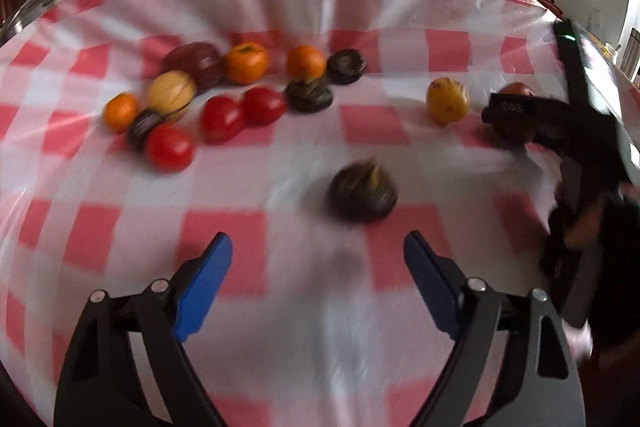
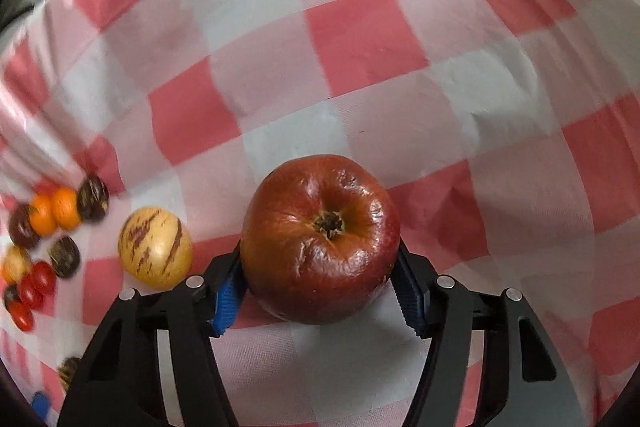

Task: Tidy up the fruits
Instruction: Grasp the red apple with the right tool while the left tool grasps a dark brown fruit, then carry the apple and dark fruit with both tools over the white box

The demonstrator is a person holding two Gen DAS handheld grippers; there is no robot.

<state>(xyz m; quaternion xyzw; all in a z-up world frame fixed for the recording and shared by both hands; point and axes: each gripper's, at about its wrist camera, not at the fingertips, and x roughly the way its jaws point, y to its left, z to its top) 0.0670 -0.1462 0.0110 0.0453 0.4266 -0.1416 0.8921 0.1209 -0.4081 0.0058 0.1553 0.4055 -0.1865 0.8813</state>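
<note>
Between right gripper (image 2: 318, 301) pads, wrinkled apple (image 2: 320, 239)

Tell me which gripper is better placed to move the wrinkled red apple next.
Right. The right gripper already has the red apple between its blue pads, which touch its sides. The left gripper stands open over bare cloth, facing a dark fruit instead.

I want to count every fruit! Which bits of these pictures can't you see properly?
- Left wrist view: the red apple is mostly covered by the right gripper.
- Left wrist view: the dark fruit ahead of the left gripper is too blurred to name.
- Right wrist view: the fruit pile at the left edge is small, smeared and partly cut off, so no sure count.
- Right wrist view: the apple's underside is hidden.
</note>
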